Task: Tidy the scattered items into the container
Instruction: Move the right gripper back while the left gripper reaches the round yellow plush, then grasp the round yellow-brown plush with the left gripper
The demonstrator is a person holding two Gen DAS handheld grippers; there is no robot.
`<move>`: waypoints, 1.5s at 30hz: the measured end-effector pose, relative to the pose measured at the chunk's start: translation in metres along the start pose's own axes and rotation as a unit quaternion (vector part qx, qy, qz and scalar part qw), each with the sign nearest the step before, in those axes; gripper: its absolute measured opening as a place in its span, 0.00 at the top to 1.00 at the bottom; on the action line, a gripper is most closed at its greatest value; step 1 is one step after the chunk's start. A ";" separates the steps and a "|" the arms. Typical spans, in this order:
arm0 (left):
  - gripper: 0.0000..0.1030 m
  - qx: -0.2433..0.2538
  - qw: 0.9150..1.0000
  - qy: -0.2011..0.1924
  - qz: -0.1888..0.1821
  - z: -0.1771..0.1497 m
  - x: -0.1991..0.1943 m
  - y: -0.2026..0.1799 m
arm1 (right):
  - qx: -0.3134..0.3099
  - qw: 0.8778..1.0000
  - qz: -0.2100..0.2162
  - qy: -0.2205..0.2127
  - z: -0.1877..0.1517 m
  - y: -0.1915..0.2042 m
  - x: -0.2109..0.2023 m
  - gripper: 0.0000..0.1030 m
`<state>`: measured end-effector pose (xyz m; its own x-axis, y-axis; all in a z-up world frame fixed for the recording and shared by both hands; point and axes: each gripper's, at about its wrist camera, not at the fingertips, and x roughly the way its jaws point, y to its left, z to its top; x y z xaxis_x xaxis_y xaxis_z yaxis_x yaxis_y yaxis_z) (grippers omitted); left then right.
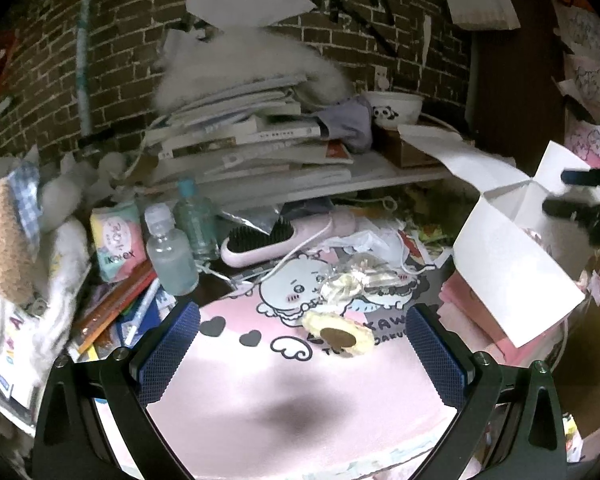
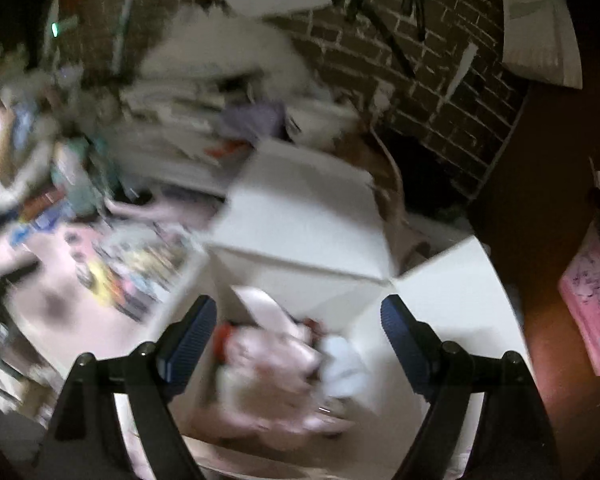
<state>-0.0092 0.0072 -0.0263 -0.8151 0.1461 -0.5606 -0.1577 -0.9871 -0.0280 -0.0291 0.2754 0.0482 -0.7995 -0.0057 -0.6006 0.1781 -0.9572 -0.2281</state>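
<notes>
Left gripper [image 1: 302,354]: jaws spread wide, nothing held. Between and just ahead of the 2 blue pads lies a pink mat [image 1: 260,392] printed with cartoon figures. On it, slightly toward the right pad, rests a small round yellow item with a brown centre [image 1: 338,334]. Just beyond that sits a crumpled clear wrapper [image 1: 350,284]. Farther ahead lies a pink hairbrush [image 1: 276,238], bristles up. Ahead of the left pad stand 2 clear bottles [image 1: 172,254], touching a tissue pack [image 1: 118,240]. A stack of books [image 1: 252,140] sits at the back against a brick wall.

The white box [image 1: 516,268] stands well off beyond the right pad, flaps up, with the right gripper [image 1: 568,194] over its far flap.

Right gripper [image 2: 298,334]: jaws released, empty. This view is heavily blurred. Between the jaws and just below them is the open box [image 2: 312,220]; inside lie pinkish and white items [image 2: 276,364], with a red part near the left pad. Individual contents cannot be identified.
</notes>
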 end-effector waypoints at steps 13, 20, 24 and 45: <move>0.00 -0.004 0.998 0.048 -0.037 -0.022 0.052 0.002 | 0.056 0.969 0.223 -0.093 -0.002 0.078 -0.022 0.09; 0.00 -0.007 0.996 0.078 -0.031 -0.022 0.080 0.000 | 0.099 0.959 0.250 -0.091 -0.013 0.068 -0.019 0.09; 0.00 -0.019 0.995 0.096 -0.026 -0.019 0.093 -0.003 | 0.114 0.960 0.242 -0.085 -0.017 0.055 -0.014 0.09; 0.34 -0.002 0.991 0.133 0.015 -0.024 0.112 -0.017 | 0.140 0.954 0.256 -0.070 -0.029 0.036 0.002 0.09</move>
<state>-0.0847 0.0386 -0.1085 -0.6433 0.0942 -0.7598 -0.1320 -0.9912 -0.0112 -0.0076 0.2489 0.0165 -0.7205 -0.5136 -0.4660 0.4222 -0.8579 0.2928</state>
